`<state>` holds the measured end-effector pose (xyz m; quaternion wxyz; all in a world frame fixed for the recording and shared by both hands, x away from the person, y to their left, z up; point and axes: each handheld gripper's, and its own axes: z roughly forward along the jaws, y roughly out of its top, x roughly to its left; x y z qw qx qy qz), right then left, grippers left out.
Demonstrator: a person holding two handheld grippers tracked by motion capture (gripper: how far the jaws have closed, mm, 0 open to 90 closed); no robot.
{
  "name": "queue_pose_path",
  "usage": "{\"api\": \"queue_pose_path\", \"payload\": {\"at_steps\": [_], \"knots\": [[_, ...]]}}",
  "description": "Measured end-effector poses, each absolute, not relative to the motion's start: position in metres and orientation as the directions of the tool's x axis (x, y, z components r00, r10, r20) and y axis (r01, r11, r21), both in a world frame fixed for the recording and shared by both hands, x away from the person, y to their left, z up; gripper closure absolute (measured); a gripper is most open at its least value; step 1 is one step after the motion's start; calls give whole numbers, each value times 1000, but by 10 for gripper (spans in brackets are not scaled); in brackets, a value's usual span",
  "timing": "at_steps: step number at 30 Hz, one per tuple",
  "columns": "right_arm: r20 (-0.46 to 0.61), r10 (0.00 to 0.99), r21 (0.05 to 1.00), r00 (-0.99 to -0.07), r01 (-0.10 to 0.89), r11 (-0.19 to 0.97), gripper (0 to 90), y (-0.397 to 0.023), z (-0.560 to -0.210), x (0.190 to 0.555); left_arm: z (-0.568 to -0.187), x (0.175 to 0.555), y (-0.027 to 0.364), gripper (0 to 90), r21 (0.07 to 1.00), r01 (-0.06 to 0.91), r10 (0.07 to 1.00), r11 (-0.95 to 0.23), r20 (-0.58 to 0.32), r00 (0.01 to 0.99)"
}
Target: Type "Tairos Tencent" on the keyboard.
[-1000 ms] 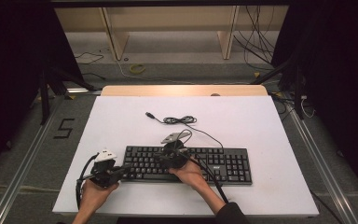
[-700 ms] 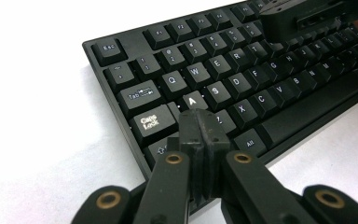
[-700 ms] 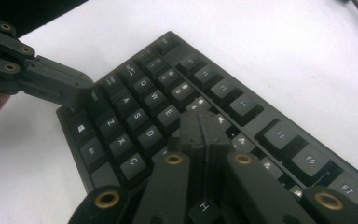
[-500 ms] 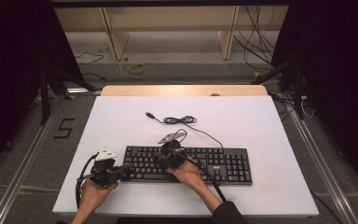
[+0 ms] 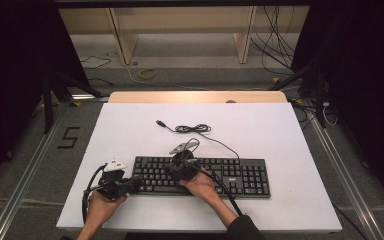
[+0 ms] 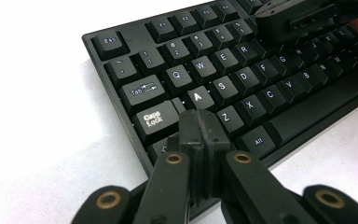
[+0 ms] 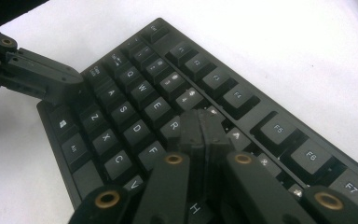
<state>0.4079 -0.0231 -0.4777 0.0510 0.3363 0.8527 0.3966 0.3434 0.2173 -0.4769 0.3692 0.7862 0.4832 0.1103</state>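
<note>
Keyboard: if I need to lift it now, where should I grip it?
Probably the keyboard's right short end, coming in level from the right: it lies flat, its thin edge there is free, while the cable leaves the back.

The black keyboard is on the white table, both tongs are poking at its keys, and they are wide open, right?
Not quite. Both tongs are shut, not wide open. In the left gripper view the left tongs have their jaws pressed together by the A key of the keyboard; the right gripper view shows the right tongs closed too. The rest holds: the black keyboard lies on the white table.
</note>
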Motion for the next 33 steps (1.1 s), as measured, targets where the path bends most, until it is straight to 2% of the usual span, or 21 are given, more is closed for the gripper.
{"api": "queue_pose_path", "payload": {"at_steps": [12,19,33], "knots": [[162,622,704,-766,532,471,900,-21,-480,407,-480,345,215,896,682,683,843,-263,-181,506],[186,628,704,-756,548,451,900,-23,-480,407,-479,345,217,893,680,688,842,-252,-196,502],[223,608,743,-762,537,399,806,-40,-464,400,-471,343,218,827,723,658,835,-213,-215,506]]}}
